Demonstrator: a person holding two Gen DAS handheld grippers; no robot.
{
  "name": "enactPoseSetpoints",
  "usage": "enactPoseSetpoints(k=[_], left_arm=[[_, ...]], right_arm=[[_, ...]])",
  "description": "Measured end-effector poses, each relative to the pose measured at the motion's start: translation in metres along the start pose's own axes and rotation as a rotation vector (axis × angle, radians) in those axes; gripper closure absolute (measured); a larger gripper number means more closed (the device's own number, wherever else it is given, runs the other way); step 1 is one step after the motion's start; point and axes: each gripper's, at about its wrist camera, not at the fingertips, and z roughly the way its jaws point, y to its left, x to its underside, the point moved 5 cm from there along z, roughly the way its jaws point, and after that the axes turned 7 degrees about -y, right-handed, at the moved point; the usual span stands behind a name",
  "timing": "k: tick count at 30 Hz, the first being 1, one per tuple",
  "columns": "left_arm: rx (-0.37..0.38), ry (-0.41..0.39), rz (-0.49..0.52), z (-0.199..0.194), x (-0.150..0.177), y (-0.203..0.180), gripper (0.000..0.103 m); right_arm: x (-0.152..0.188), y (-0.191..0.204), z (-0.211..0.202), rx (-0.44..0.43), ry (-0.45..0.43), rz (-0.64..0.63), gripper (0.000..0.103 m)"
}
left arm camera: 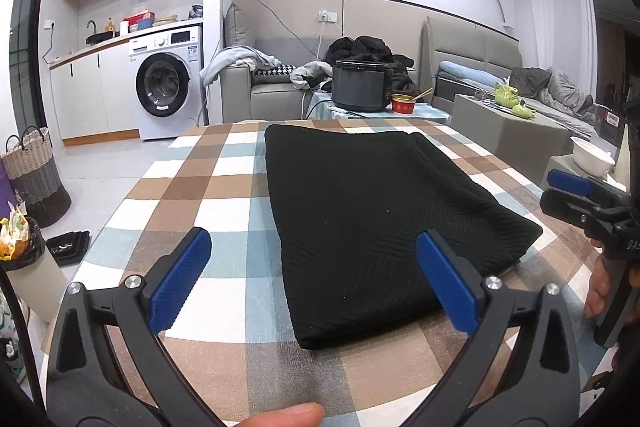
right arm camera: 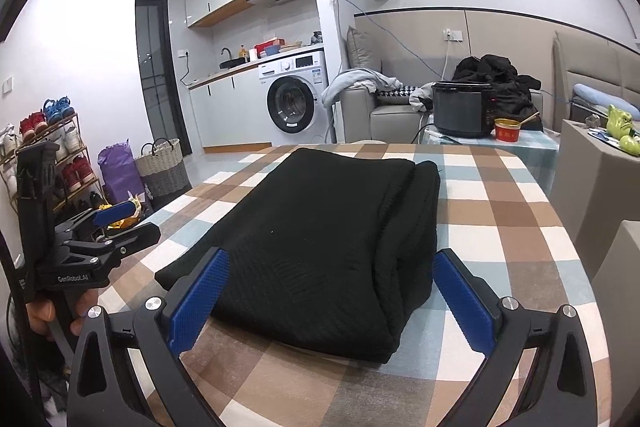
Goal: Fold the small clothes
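Two grippers hover near the table's front edge, each spread wide and gripping nothing: the left gripper (left arm camera: 314,281) at about 7 o'clock of the folded black garment (left arm camera: 376,219), the right gripper (right arm camera: 332,301) at about 5 o'clock. The garment lies flat on the checked tablecloth (left arm camera: 192,187). Farther off, at 12 o'clock, stands a dark cooker (left arm camera: 360,85).

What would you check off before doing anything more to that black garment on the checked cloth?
1. Black garment folded into a compact rectangle: ok.
2. Lies fully on the checked tablecloth, clear of the edges: ok.
3. Left hand-held gripper open, holding nothing: ok.
4. Right hand-held gripper open, holding nothing: ok.
5. Layers underneath lying even: cannot tell.
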Motion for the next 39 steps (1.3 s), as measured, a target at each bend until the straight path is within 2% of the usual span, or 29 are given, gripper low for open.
enactPoseSetpoints(k=[12,39], left_arm=[[-0.001,0.015,-0.03,0.0017,0.0014,0.0037,0.001],[-0.008,0.013,-0.027,0.0026,0.0004,0.0045,0.001]], right_arm=[[0.0,-0.0011,-0.0014,-0.004,-0.005,0.003,0.0],[0.0001,-0.004,-0.0007,-0.001,-0.005,0.003,0.0]])
